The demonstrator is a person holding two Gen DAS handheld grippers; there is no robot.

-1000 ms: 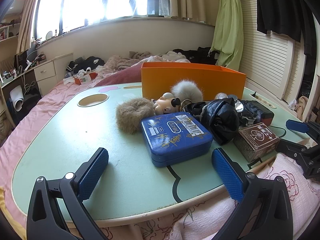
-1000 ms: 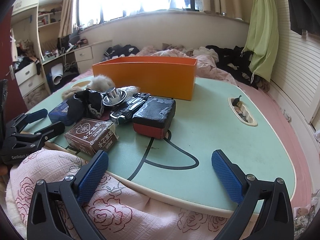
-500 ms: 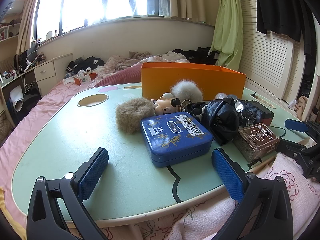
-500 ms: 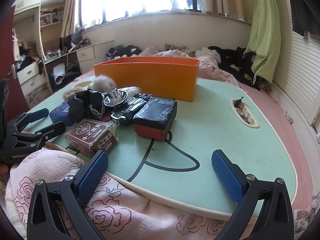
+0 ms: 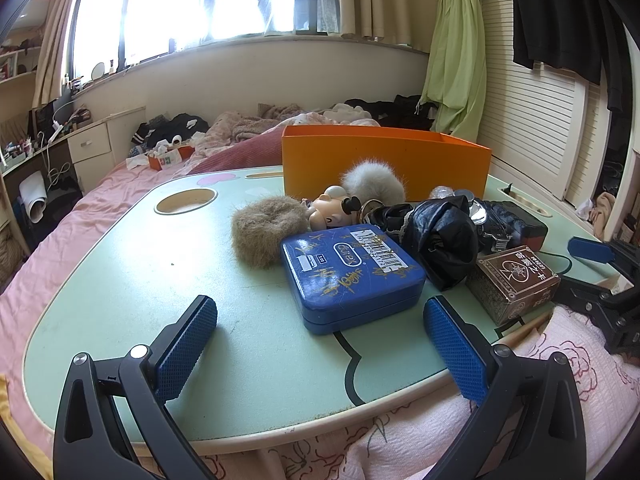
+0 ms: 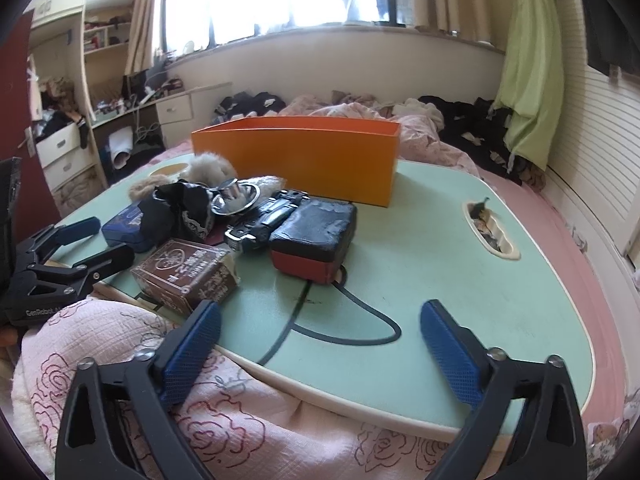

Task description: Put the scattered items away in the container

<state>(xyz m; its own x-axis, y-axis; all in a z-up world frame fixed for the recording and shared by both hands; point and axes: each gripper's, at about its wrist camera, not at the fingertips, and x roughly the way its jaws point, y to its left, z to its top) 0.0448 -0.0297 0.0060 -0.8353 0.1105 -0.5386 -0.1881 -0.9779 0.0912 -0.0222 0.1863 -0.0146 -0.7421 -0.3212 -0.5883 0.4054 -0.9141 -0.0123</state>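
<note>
- Nothing picked yet — my left gripper [image 5: 320,332] gapes empty before the blue tin [image 5: 352,276].
- My right gripper [image 6: 320,336], empty, is narrowing near the brown card box [image 6: 184,276].
- Orange container [image 6: 296,160] waits behind the clutter; next, I'd reach forward and clamp.

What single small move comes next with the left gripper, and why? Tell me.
Probably ease the left gripper forward over the blue tin: its jaws stand open and empty, and the tin lies nearest, straight ahead, still outside the orange box. The right gripper is closing on nothing.
</note>
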